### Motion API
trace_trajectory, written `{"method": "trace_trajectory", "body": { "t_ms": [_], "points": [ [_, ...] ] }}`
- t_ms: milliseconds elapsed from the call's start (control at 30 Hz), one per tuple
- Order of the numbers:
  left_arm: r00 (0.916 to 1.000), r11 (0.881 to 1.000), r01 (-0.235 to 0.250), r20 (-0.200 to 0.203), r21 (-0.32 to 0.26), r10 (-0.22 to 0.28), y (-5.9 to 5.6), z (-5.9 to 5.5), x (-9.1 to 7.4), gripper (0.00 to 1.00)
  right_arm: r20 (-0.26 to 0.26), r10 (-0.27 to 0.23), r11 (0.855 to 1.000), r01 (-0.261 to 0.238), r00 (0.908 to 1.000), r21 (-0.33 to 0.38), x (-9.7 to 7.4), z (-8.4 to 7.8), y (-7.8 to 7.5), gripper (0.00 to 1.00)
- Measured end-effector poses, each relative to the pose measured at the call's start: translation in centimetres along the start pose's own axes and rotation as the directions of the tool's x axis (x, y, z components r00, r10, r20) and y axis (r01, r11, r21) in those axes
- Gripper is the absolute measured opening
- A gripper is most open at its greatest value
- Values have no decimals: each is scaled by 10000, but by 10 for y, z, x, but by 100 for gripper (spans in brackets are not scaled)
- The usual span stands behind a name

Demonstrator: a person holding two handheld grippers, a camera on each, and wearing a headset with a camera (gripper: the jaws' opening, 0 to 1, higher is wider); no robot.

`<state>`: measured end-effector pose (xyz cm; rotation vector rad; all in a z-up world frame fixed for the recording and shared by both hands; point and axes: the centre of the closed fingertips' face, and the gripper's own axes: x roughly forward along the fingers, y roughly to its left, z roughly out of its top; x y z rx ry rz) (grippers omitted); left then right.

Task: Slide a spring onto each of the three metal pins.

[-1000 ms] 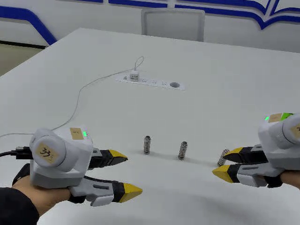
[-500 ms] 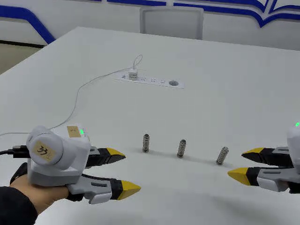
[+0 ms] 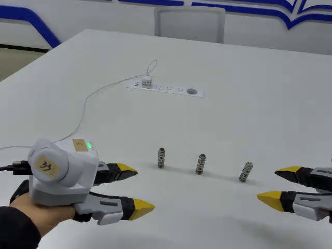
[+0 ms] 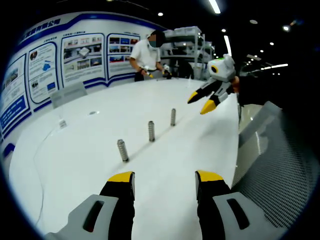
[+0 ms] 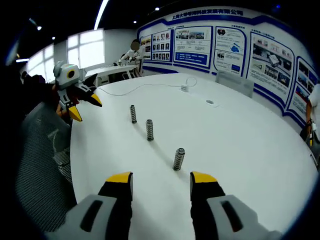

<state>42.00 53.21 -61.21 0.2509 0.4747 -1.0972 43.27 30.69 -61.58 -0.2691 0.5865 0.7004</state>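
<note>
Three springs (image 3: 201, 164) stand upright on the bench (image 3: 249, 114). The left hand-held gripper (image 3: 144, 189) at eight o'clock and the right hand-held gripper (image 3: 267, 184) at four are both released.

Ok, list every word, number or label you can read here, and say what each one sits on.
"33": handwritten on the tan sticker on the round housing of the left claw.
Too small to read: the smaller tan sticker on the same housing.
Blurred, unreadable: the wall posters and the headline above them.
No legible marking: the power strip.
</note>
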Motion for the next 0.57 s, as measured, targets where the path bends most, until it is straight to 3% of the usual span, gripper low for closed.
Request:
{"method": "trace_trajectory", "body": {
  "t_ms": [567],
  "points": [
    [9999, 9999, -107, 34, -84, 107, 3, -1, -1, 50, -12, 15, 10000, -15, 10000, 94, 2, 0, 1, 47]
  ]
}}
